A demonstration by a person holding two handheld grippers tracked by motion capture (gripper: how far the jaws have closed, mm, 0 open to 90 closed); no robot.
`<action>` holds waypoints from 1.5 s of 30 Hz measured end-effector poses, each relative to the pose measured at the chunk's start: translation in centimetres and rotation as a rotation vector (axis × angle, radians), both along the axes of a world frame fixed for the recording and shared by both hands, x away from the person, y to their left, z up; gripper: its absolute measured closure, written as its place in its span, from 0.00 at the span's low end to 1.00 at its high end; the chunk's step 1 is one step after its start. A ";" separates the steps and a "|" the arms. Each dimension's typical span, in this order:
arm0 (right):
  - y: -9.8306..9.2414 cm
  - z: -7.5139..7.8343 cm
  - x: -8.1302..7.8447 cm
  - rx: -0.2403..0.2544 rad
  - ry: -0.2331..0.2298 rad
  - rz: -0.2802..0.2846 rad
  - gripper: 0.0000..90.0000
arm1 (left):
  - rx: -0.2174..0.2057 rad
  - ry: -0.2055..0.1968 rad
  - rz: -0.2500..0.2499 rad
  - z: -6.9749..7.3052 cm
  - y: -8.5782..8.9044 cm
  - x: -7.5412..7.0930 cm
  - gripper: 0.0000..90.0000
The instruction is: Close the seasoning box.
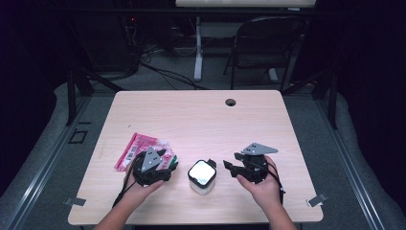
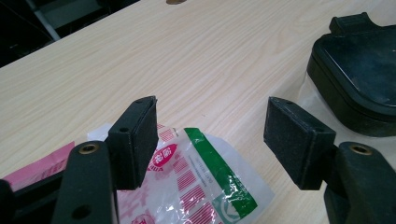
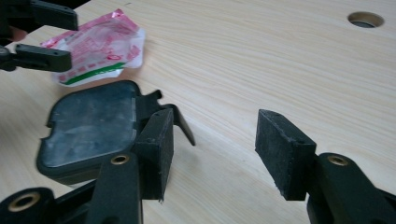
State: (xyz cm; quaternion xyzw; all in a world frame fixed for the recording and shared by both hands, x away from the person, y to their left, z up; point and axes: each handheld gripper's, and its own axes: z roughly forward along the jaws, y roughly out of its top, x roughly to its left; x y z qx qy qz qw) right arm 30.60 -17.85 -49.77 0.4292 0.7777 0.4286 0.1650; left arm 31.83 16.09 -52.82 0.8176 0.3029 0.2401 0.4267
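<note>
A pink and white plastic snack packet (image 1: 136, 147) with a green stripe lies on the left of the table. My left gripper (image 1: 168, 162) hovers over its near end, open; in the left gripper view the packet (image 2: 196, 186) lies below and between the jaws of the gripper (image 2: 212, 137). A small clear container with a black lid (image 1: 201, 175) stands upright between the two grippers. My right gripper (image 1: 231, 167) is open just right of it, nothing between its pads. The right gripper view has the lid (image 3: 88, 126) left of the gripper (image 3: 210, 154) and the packet (image 3: 100, 46) beyond.
The wooden table (image 1: 201, 120) has a round cable hole (image 1: 231, 102) near its far edge. A folding chair (image 1: 268, 43) and a desk leg stand on the floor behind. Bare tabletop stretches across the far half. The container lid (image 2: 359, 70) sits close to my left gripper's right jaw.
</note>
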 end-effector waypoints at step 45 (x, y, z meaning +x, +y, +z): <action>-6.8 -5.8 3.0 0.020 0.174 -0.261 0.49 | 0.023 0.050 -0.015 -1.3 -0.8 0.5 0.39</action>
